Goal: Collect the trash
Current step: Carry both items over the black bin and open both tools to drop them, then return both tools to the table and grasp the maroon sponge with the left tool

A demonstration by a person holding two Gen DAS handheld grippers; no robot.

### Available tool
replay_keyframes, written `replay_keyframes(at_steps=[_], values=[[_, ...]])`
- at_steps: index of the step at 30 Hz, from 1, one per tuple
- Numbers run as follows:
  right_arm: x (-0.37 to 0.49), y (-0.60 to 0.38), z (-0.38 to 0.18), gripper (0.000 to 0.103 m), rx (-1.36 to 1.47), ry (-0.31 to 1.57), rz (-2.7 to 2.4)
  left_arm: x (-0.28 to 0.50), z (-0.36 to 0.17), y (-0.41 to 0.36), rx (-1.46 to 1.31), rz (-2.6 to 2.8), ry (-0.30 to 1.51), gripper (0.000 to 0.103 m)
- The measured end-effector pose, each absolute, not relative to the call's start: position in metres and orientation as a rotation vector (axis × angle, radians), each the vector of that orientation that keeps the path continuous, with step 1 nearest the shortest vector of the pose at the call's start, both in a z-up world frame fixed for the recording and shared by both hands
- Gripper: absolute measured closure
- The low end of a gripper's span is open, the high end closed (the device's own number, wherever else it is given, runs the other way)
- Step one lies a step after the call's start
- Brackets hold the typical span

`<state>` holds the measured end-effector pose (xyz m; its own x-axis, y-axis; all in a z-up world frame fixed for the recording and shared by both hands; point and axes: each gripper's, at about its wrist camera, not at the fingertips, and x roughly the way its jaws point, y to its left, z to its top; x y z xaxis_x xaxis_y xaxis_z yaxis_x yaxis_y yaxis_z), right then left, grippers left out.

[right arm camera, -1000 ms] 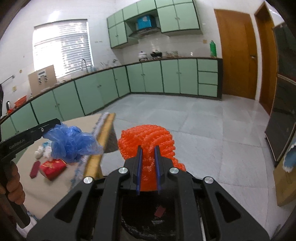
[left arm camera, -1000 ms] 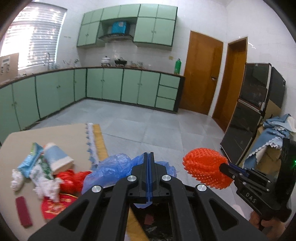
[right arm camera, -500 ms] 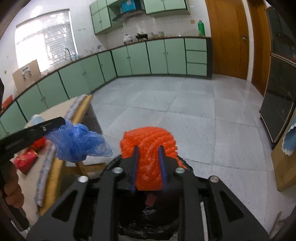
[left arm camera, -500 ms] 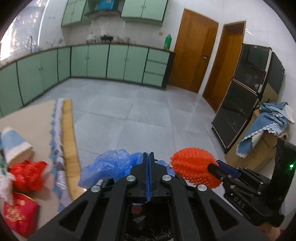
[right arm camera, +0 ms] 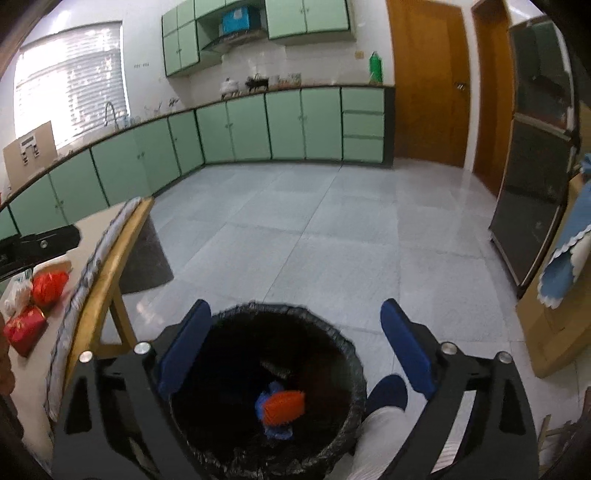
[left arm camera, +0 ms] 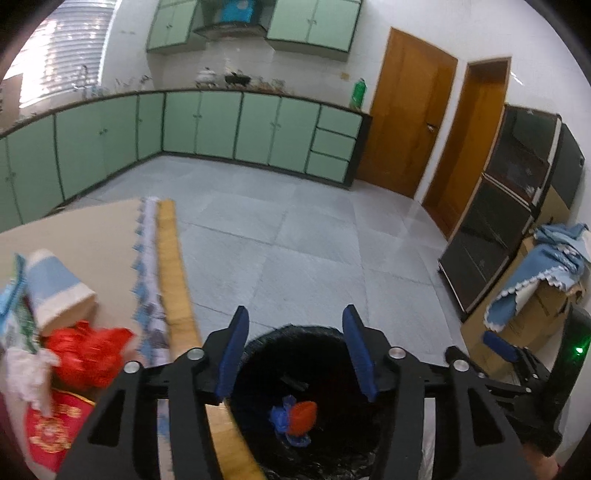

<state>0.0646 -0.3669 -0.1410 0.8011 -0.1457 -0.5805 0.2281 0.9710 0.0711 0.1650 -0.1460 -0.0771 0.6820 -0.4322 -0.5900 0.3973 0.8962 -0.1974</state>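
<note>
Bright daylight from window [right arm camera: 70,81], fisheye-bent edges, dark corners, slight motion blur

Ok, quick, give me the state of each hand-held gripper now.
Left hand-held gripper: open, holding nothing, over the trash bin.
Right hand-held gripper: open, holding nothing, over the same bin.

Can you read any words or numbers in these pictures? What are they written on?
No text reads clearly.
Red packet: gold pattern, too blurred to read.
Green-and-white wrapper: print too blurred.
Cardboard box on the counter: dark marks, too small.
Blue box over the hood: no readable label.
Green bottle: too small.
</note>
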Motion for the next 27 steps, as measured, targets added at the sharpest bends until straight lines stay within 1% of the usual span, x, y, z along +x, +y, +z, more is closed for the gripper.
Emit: replay_keyframes(at_steps=[4,8,10,18,21,27], values=[[0.06,-0.36,-0.121,0.009,0.146,0.568,-0.184,0.156,-0.06,-0.127,-0.04,-0.413,0.626,0.044],[0.054,-0.345,-0.103,0.008,0.147,0.524,-0.142,0.14,-0.045,-0.1,-0.019,-0.34,0.574,0.035],[0.051,-0.336,-0.097,0.007,0.155,0.503,-0.121,0.131,-0.04,-0.084,-0.008,-0.294,0.557,0.033],[0.052,-0.285,-0.086,0.007,0.157,0.449,-0.009,0.101,-0.038,-0.004,-0.003,-0.068,0.535,0.032],[0.056,-0.263,-0.087,0.007,0.157,0.451,0.044,0.091,-0.046,0.029,-0.002,0.027,0.539,0.032],[0.069,-0.213,-0.091,0.007,0.13,0.468,0.138,0.08,-0.071,0.065,-0.008,0.129,0.574,0.032]])
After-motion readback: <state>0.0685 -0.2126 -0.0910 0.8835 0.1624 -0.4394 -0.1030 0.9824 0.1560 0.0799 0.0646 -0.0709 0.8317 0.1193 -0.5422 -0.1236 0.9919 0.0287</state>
